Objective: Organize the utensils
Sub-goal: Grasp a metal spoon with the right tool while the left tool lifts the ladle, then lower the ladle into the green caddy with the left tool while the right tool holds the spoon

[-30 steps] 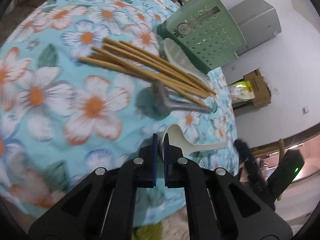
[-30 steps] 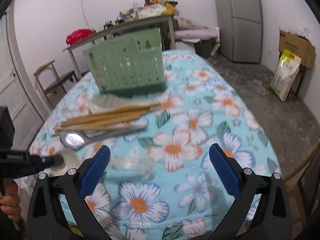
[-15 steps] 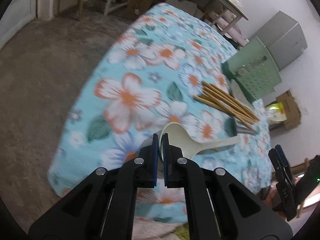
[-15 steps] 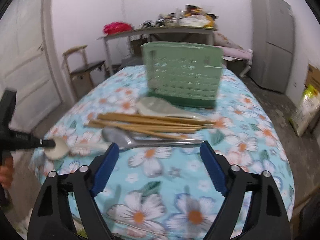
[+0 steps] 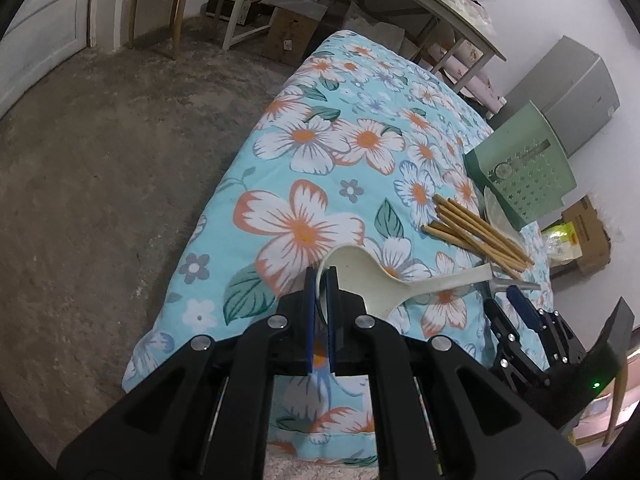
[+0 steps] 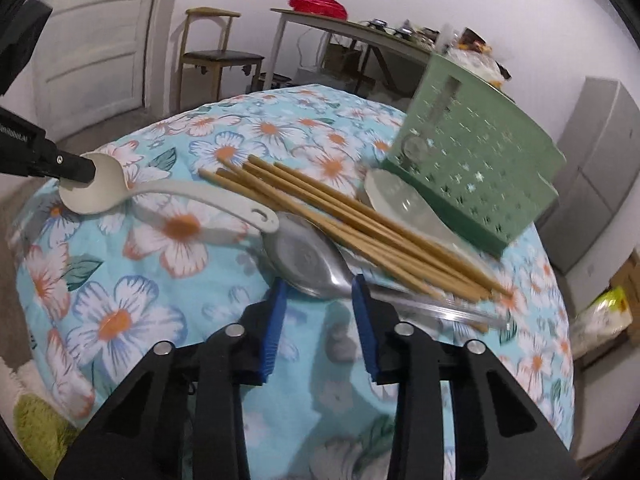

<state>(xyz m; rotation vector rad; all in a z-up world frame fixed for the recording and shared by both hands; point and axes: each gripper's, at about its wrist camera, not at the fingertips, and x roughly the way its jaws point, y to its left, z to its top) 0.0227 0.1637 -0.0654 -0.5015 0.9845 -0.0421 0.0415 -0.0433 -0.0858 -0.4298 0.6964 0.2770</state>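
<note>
My left gripper (image 5: 319, 280) is shut on the bowl rim of the white spoon (image 5: 372, 276), holding it just over the floral tablecloth (image 5: 304, 184). From the right wrist view this left gripper (image 6: 76, 168) pinches the white spoon (image 6: 96, 188) at far left. My right gripper (image 6: 320, 284) is closing, and the bowl of the metal spoon (image 6: 304, 258) lies between its tips without the pads pressing on it. Several wooden chopsticks (image 6: 352, 216) lie across the metal spoon's handle. A clear plastic spoon (image 6: 404, 204) rests against the green basket (image 6: 472, 168).
The table's near end drops to a bare floor (image 5: 100, 160). A wooden chair (image 6: 220, 56) and a cluttered side table (image 6: 360, 36) stand behind. A grey fridge (image 5: 576, 88) and a cardboard box (image 5: 588, 232) are at the right.
The left gripper drew the white spoon away from the pile toward the table's end. The right gripper rolled, came down to the metal spoon, and its jaws narrowed from wide apart.
</note>
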